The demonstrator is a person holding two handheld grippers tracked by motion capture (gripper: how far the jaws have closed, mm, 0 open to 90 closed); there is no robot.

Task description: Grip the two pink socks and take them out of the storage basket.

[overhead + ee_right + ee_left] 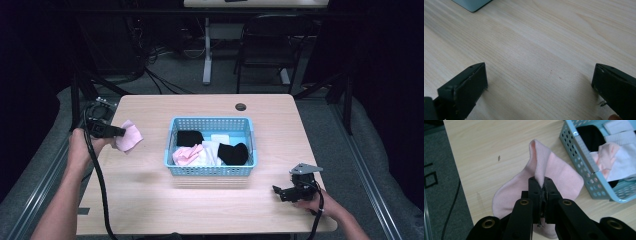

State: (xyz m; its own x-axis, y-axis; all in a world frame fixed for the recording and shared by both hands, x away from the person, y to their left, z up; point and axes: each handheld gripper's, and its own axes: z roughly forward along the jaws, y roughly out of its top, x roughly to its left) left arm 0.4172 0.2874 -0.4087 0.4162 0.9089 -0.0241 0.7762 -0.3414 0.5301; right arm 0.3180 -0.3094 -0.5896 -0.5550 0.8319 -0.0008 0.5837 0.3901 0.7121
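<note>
The left gripper (541, 185) has its jaws clamped on a fold of a pink sock (559, 173), which drapes out ahead of and to both sides of the jaw tips, above the table (494, 147). In the high view the same gripper (119, 132) sits near the table's left edge with the sock (129, 136) hanging off its tips. Beyond the jaws and to their right stands a blue basket (584, 160), near the sock but apart from it; inside lie black, white and pink socks. A small dark fleck (498, 158) marks the wood ahead of the jaws to the left. Nothing lies between the sock and the basket wall.

The right gripper (539, 82) rests low over bare wood with its jaws spread wide and nothing between them. A corner of the basket (471, 4) shows far ahead of its left jaw. In the high view it (280, 192) sits just off the basket's near right corner (252, 167).
</note>
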